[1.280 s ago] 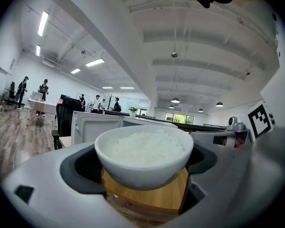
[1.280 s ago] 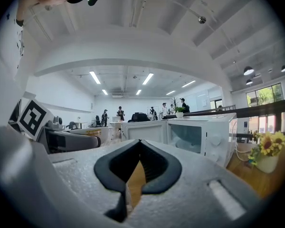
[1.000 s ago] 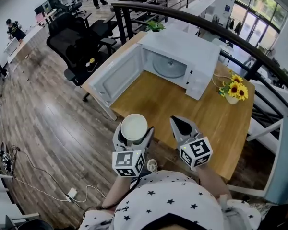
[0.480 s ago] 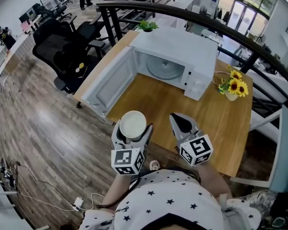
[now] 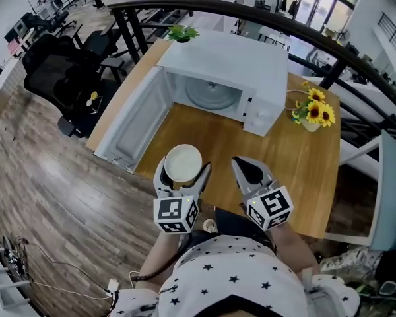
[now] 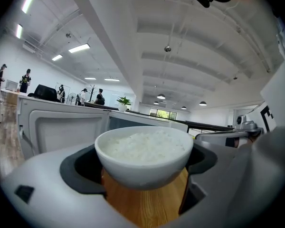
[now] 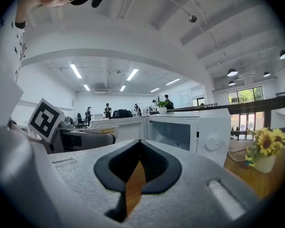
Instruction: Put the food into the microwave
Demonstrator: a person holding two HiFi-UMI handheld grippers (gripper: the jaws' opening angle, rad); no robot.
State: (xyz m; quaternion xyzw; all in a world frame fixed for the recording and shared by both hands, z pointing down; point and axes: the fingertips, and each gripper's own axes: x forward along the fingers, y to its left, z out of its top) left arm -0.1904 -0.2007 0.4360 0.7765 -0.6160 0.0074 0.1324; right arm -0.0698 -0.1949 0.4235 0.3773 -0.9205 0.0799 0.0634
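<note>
A white bowl of rice (image 5: 183,163) (image 6: 144,156) sits clamped between the jaws of my left gripper (image 5: 181,172) (image 6: 145,167), held above the near edge of the wooden table (image 5: 297,170). My right gripper (image 5: 249,170) (image 7: 138,172) hovers beside it to the right, shut with nothing in it. The white microwave (image 5: 231,78) (image 7: 194,129) stands at the table's far side. Its door (image 5: 133,124) (image 6: 61,132) hangs open to the left, and the glass turntable (image 5: 213,94) shows inside the cavity.
A vase of sunflowers (image 5: 311,115) (image 7: 263,151) stands right of the microwave. A small potted plant (image 5: 181,33) is behind it. A dark railing (image 5: 303,28) curves behind the table. Black office chairs (image 5: 59,71) stand on the wooden floor at the left.
Both grippers and the view have moved forward toward the table and microwave. The bowl stays held in the left gripper, and the right gripper stays shut.
</note>
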